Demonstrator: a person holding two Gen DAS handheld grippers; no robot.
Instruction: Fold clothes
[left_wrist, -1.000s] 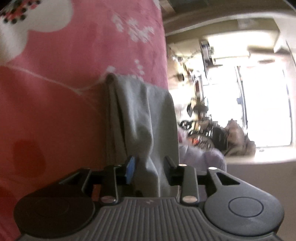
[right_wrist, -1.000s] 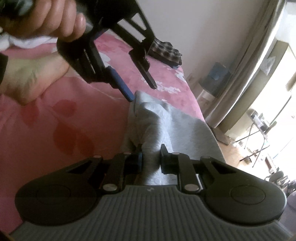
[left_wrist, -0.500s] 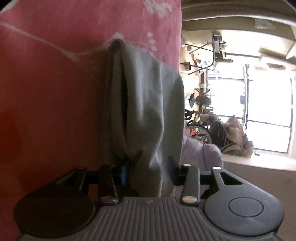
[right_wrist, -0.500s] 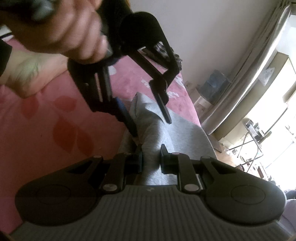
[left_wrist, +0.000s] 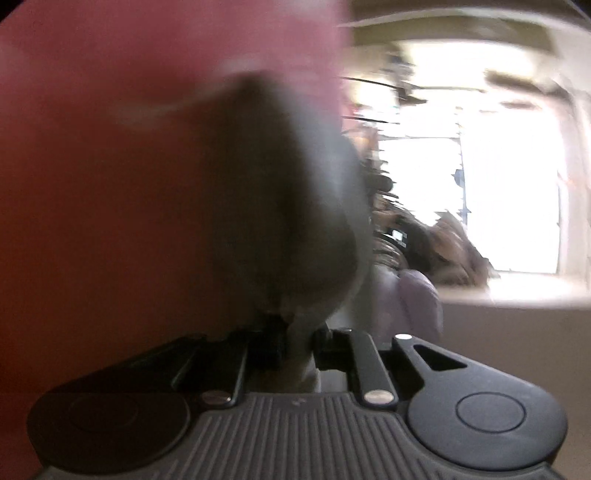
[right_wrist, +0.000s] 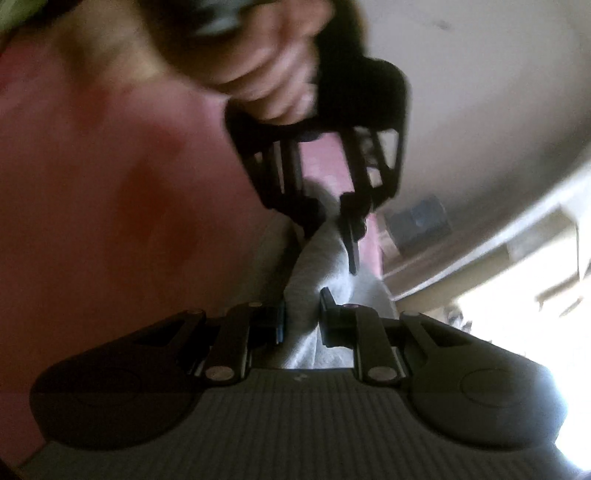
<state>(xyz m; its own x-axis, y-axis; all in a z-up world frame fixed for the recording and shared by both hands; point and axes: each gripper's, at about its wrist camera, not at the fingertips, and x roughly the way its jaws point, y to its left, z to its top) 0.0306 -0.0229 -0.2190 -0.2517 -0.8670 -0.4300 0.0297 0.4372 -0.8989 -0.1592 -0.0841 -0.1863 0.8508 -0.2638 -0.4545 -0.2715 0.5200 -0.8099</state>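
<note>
— Two grippers on one grey garment (right_wrist: 325, 254), bunched up over the pink bedspread (right_wrist: 110, 192).
— Left gripper (left_wrist: 298, 341): jaws closing, grey cloth between them, pads pressing on the fold.
— Right gripper (right_wrist: 300, 317): pinched tight on the near fold.
— Hand (right_wrist: 273, 81) wrapped round the left handle. Blurred all over.

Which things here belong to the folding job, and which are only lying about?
Belongs to the job:
- soft grey cloth garment
- left tongs, closing on the garment
- right tongs, shut on it

Lying about:
- pink flowered bed cover
- blurred blue box by the wall
</note>
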